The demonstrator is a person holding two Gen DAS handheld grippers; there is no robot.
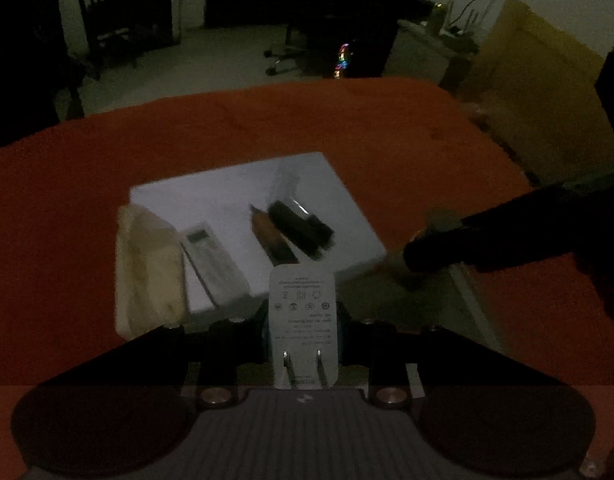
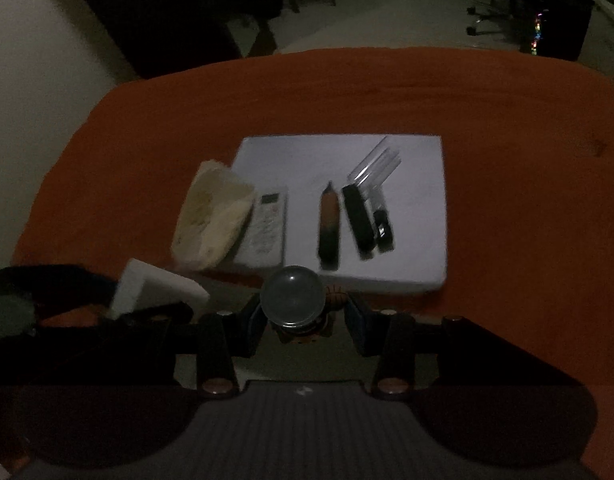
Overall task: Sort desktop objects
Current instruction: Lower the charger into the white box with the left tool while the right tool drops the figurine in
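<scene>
Mid-carry toward the white board (image 2: pixel 419 168) at twelve o'clock — left gripper (image 1: pixel 303 320) clamped on a white charger (image 1: pixel 302 312), right gripper (image 2: pixel 303 312) apparently clasping a clear-domed trinket (image 2: pixel 293 300) — next needing bare spots beside the remote (image 2: pixel 267 224).

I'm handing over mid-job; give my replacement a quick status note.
Left gripper: shut on a white two-prong plug adapter.
Right gripper: shut on a small clear-domed figurine.
On the white rectangular board over the orange cloth: white remote control, brown pencil-shaped case, black bar-shaped items, clear tube. A cream crumpled bag overlaps its left edge.
Done: those laid in a row.
Left: place both held items.
</scene>
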